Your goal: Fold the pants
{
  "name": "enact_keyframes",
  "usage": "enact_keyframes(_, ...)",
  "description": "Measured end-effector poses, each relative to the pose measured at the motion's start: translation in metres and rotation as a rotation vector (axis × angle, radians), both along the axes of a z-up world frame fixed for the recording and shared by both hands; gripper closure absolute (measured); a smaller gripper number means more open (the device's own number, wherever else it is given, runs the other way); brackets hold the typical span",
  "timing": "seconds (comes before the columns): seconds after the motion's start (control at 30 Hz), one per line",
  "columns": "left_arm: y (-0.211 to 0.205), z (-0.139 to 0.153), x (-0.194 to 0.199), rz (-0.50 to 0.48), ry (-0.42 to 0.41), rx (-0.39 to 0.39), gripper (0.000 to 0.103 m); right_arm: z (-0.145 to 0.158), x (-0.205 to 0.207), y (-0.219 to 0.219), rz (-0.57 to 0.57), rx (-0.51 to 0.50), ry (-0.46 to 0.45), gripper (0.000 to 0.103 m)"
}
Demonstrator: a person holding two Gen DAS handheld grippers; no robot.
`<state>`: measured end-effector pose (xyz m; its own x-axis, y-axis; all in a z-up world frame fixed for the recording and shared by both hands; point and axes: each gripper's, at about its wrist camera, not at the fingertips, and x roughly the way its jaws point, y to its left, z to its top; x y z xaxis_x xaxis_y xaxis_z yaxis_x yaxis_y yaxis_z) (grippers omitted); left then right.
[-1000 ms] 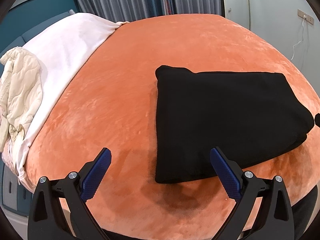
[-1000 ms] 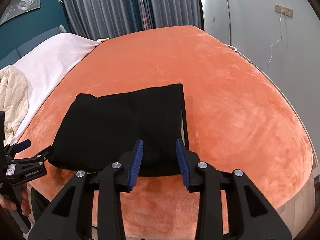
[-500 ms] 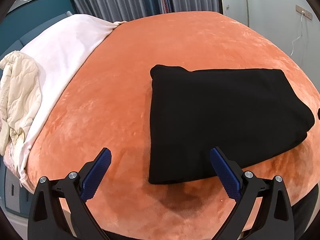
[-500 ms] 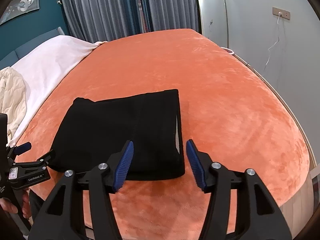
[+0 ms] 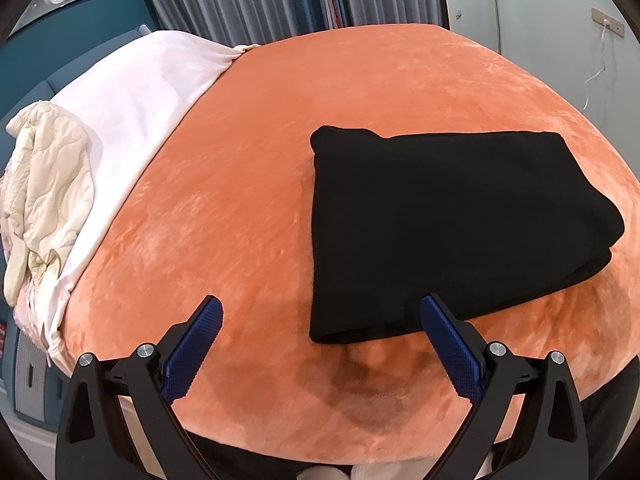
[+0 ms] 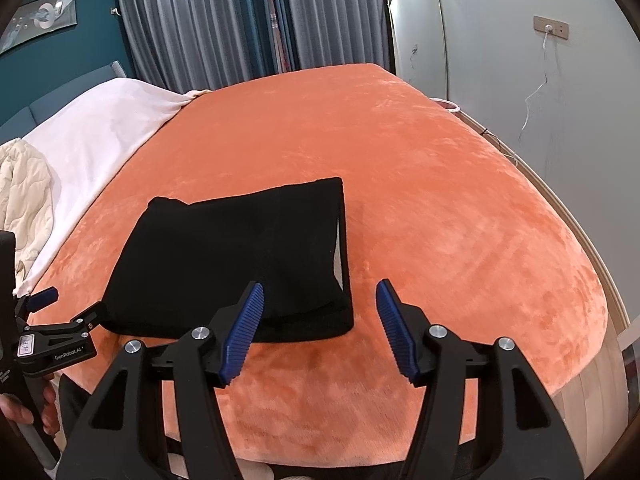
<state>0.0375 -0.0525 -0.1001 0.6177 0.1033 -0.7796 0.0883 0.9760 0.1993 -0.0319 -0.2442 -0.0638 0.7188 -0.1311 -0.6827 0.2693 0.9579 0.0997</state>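
Looks nearly finished, judging by the layout: one pair of black pants [image 5: 452, 224] lying as a compact, layered rectangle on the orange bed [image 5: 248, 216], at about 2 o'clock in the left wrist view and 10 o'clock of centre in the right wrist view. No loose leg trailing; a pale strip of lining peeking out along the right edge. Left to do, at most, a last smoothing or squaring of edges.

Left tongs [image 5: 320, 344] spread wide, empty, hovering off the near-left corner of the stack. Right tongs [image 6: 320, 320] parted to a middling gap, nothing between the pads, clear of the cloth.

Counted: one pair of pants, two tongs, one white blanket [image 5: 132, 92] at 10 o'clock, one cream quilted garment [image 5: 44, 184] at 9 o'clock.
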Motion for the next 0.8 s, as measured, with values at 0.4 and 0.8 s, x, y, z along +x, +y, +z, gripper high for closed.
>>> enact_keyframes(0.4,0.027,-0.009,0.021,-0.008,0.119,-0.232,0.005,-0.010,0.019,-0.011,0.022,0.027,0.040,0.031)
enact_keyframes(0.8,0.076,-0.067,0.094,0.037,0.452,-0.797,0.005,-0.073,0.090,-0.055,0.067,0.369,0.223,0.021)
